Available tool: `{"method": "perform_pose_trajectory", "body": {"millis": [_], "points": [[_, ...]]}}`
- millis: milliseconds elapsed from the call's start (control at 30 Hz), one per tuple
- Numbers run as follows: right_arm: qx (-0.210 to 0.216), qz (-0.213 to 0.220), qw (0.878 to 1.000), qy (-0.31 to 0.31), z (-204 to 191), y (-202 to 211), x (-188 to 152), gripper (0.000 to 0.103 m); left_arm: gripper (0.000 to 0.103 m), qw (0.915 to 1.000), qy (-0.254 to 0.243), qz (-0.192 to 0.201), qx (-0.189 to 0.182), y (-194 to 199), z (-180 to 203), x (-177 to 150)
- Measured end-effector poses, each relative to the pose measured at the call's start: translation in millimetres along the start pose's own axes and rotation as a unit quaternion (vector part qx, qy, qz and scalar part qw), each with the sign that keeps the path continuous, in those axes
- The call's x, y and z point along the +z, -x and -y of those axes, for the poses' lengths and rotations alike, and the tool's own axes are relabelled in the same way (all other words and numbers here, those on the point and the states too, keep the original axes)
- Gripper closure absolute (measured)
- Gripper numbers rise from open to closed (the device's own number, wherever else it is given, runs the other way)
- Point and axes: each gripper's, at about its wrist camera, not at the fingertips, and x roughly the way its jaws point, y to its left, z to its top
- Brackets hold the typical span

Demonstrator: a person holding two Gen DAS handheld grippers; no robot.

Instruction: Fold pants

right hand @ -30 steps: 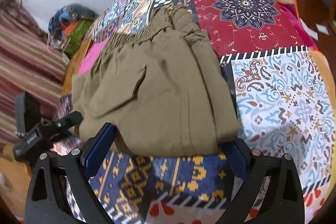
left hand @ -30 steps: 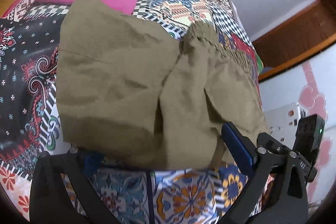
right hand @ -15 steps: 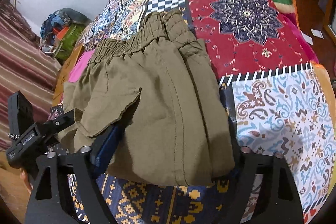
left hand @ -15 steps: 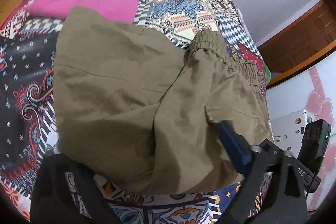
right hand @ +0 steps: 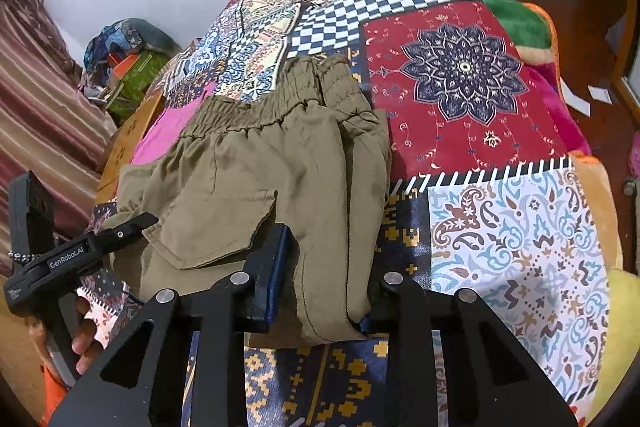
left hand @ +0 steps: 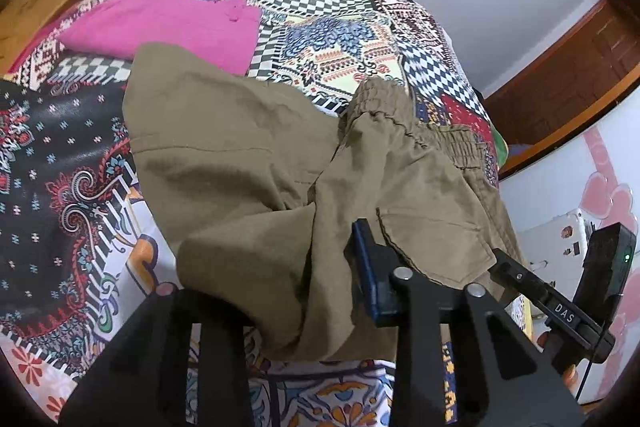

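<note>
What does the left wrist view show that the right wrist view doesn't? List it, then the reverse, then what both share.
Only left wrist: the pink garment spread out in full, and a pink-patterned white wall.

Only right wrist: the red mandala patch, a striped curtain, a hand holding the left claw.

Both: the olive pants on the patchwork quilt, each claw's jaws closed in on the near edge.
</note>
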Motion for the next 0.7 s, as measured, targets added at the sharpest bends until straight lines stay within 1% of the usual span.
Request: {"method": "perform_pose_trajectory", "body": {"millis": [100,167,267,333,367,400,433,500,567,633,700], "points": [[0.005,0.003,1.0,0.01,-2.4,9.7,-4.0,0.081,0.075,0.9999,-0.011,0.004,-0.003,11.0,3.2,-4.2],[0.005,0.002,1.0,0.017,-3.1,13.8,-8.7,0.081,0.075,0.9998,-0.017,0.003,-0.009,19.3,3.2,-10.3],[0.004,-0.024,0.999,0.022,1.1,11.8,-16.9,0.073,0.074,0.9997,-0.024,-0.007,-0.006,21.3,0.4,-17.4],[-0.002,-0.034,0.999,0.02,5.8,6.3,-17.9,0.05,0.074,0.9996,-0.019,-0.017,-0.005,16.8,-3.9,-19.2],[-0.008,-0.036,0.999,0.019,7.6,4.7,-17.9,0.045,0.074,0.9996,-0.015,-0.022,-0.008,14.5,-6.1,-19.3],[-0.015,-0.036,0.999,0.016,10.7,3.1,-17.3,0.035,0.073,0.9996,-0.012,-0.024,-0.01,12.8,-7.5,-19.2],[-0.015,-0.037,0.999,0.011,14.4,1.3,-15.8,0.029,0.073,0.9996,-0.012,-0.024,-0.01,11.9,-7.9,-19.2],[0.0,-0.049,0.999,-0.006,23.0,-6.7,-11.8,0.023,0.072,0.9996,-0.017,-0.024,-0.004,9.2,-6.9,-19.1],[0.019,-0.059,0.998,-0.025,29.8,-13.4,-8.3,0.021,0.071,0.9993,-0.025,-0.026,0.004,5.3,-4.7,-19.7],[0.022,-0.063,0.997,-0.023,29.3,-18.8,-4.0,0.017,0.07,0.9992,-0.028,-0.026,0.007,3.9,-4.0,-20.0],[0.02,-0.066,0.998,-0.008,22.9,-24.5,0.0,0.017,0.07,0.999,-0.035,-0.025,0.01,3.8,-2.8,-20.3]]}}
